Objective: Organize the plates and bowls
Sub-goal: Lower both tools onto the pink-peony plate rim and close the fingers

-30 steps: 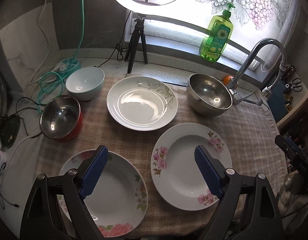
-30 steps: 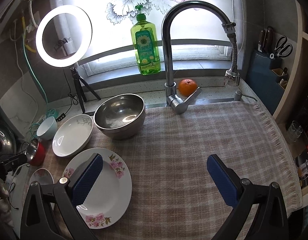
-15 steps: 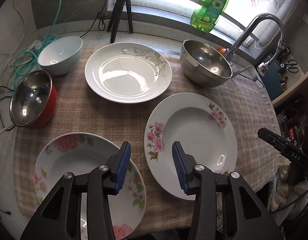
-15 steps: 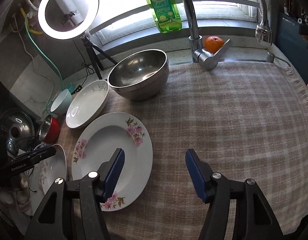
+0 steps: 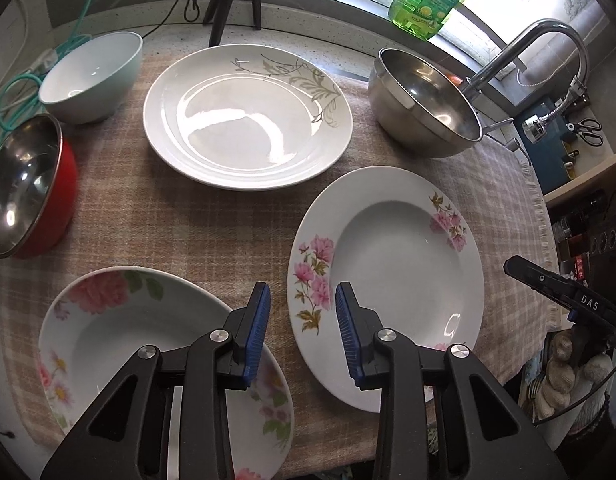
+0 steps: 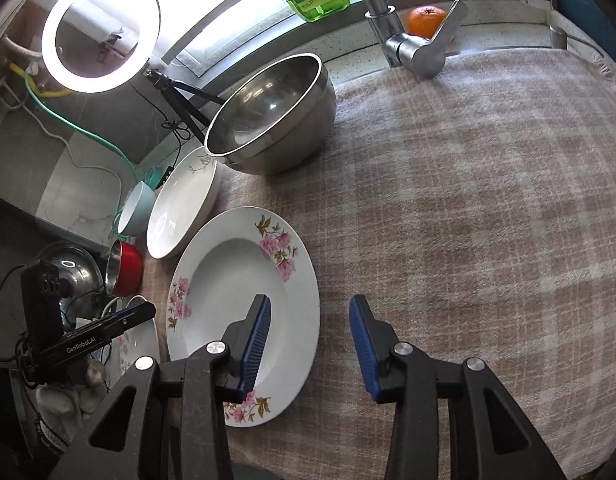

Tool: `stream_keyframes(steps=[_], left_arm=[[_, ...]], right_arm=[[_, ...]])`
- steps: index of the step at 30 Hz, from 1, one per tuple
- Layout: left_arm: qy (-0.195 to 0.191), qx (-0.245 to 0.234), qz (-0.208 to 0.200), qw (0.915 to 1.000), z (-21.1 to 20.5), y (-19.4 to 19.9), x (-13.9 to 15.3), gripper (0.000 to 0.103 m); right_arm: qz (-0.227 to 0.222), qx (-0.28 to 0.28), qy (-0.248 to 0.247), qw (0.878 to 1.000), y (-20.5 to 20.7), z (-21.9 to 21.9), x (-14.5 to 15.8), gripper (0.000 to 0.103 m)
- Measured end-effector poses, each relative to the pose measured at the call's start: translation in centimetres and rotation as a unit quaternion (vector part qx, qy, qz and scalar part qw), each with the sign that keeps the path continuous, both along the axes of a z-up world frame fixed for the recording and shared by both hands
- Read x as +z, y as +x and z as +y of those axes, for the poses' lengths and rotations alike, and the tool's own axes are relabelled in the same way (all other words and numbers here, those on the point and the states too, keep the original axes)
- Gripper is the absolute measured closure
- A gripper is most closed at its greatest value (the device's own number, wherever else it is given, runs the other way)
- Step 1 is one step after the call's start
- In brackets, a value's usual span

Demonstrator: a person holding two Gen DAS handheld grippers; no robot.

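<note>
1. The right half of the checked cloth (image 6: 468, 200) lies bare, open room for a gripper from the near edge up to the faucet (image 6: 412, 50).
2. The steel mixing bowl (image 6: 267, 112) stands tall at the back, beside the faucet base, and narrows the way there.
3. Between the pink-flowered plate (image 5: 388, 264) and the rose plate (image 5: 147, 360) runs a thin strip of cloth (the left gripper (image 5: 303, 332) hangs over it).
4. The left edge is crowded: red bowl (image 5: 31, 184), pale blue bowl (image 5: 93, 76), leaf-patterned plate (image 5: 247, 116) close together.
</note>
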State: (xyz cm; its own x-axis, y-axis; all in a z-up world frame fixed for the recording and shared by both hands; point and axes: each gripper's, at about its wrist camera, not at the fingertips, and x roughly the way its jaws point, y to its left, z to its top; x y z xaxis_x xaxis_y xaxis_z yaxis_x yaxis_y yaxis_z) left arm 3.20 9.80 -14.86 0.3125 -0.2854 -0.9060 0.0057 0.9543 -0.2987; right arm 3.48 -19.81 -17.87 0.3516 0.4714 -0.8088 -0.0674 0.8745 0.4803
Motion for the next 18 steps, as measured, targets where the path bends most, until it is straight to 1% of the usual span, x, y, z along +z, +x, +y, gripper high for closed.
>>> stream_keyframes(steps=[4,9,16,18], left_arm=[[0.003,-0.01,0.012,0.9999,-0.4,0.6,-0.5,0.076],[-0.005,-0.002,0.037,0.9993,-0.1,1.2,-1.4,0.076],[-0.012,-0.004,0.05,0.9987,-0.2,1.8,-1.7,0.076],[-0.015,-0.004,0.053,0.9985,-0.1,1.9,-1.9,0.079]], right_arm=[[0.01,0.003,0.011,1.0,0.4,0.1,-0.6,0.068],[0.024,0.01,0.023,0.999,0.8,0.7,-1.3,0.076],[0.048,0.006,0.047,0.998,1.5,0.3,-2.3,0.081],[0.053,0.006,0.052,0.997,1.6,0.2,-2.5,0.083]])
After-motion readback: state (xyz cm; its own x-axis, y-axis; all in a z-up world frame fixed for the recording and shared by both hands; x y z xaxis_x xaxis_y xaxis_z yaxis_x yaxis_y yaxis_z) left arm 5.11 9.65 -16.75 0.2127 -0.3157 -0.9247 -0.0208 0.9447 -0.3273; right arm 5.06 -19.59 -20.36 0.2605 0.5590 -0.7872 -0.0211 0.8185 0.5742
